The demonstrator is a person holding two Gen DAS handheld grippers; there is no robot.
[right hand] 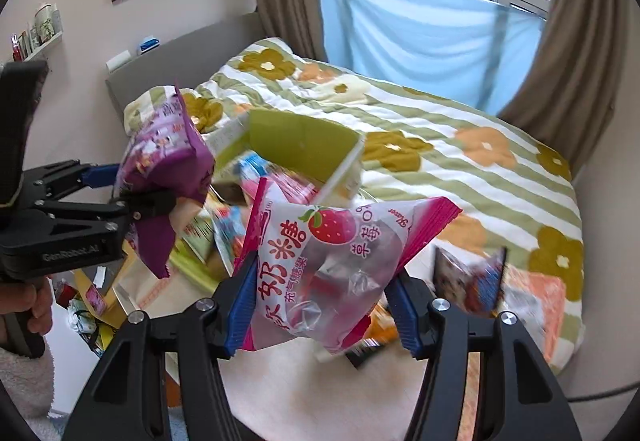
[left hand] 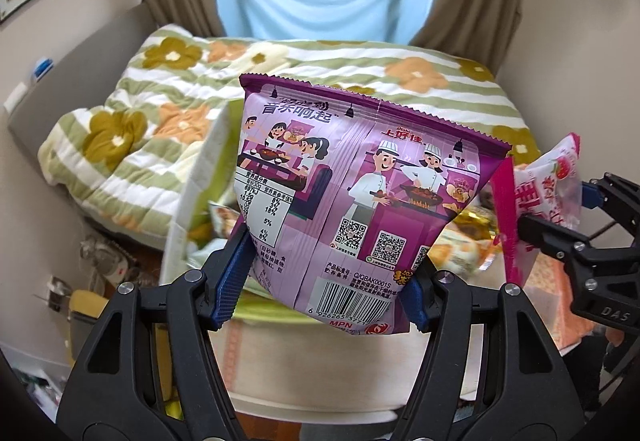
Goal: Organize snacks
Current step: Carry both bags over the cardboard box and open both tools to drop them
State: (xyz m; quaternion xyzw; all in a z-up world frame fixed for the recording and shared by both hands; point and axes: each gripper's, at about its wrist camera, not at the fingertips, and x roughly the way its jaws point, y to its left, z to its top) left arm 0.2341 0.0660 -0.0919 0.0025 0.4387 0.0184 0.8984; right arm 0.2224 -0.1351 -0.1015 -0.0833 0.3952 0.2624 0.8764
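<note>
Both hands carry a snack at once, held up over the clutter at the foot of the bed (right hand: 460, 145). The left gripper (left hand: 332, 273) has its fingers (left hand: 232, 273) pinching the purple chip bag (left hand: 352, 181) by its lower corners; the bag stands upright between them, long axis vertical, its back panel with barcode facing the camera. The right gripper (right hand: 320, 305) has its fingers (right hand: 240, 301) pinching the strawberry candy bag (right hand: 332, 261) across its lower half, the bag tilted so its pink sealed edge points up and to the right.

The two bags hang near each other but apart, the purple one to the left of the candy bag. Below and between them sits the green-lined storage box (right hand: 304, 149), its open mouth tipped toward the grippers, with more loose snack packets (right hand: 224, 233) heaped in front of it on the pale worktop (right hand: 280, 393); these are blurred and hard to name.

The likely next move is dropping each bag into that box. The box lies ahead of and below both sets of fingers, seemingly closer to the left gripper, so the purple bag probably goes first, lowered end-on rather than flat.
</note>
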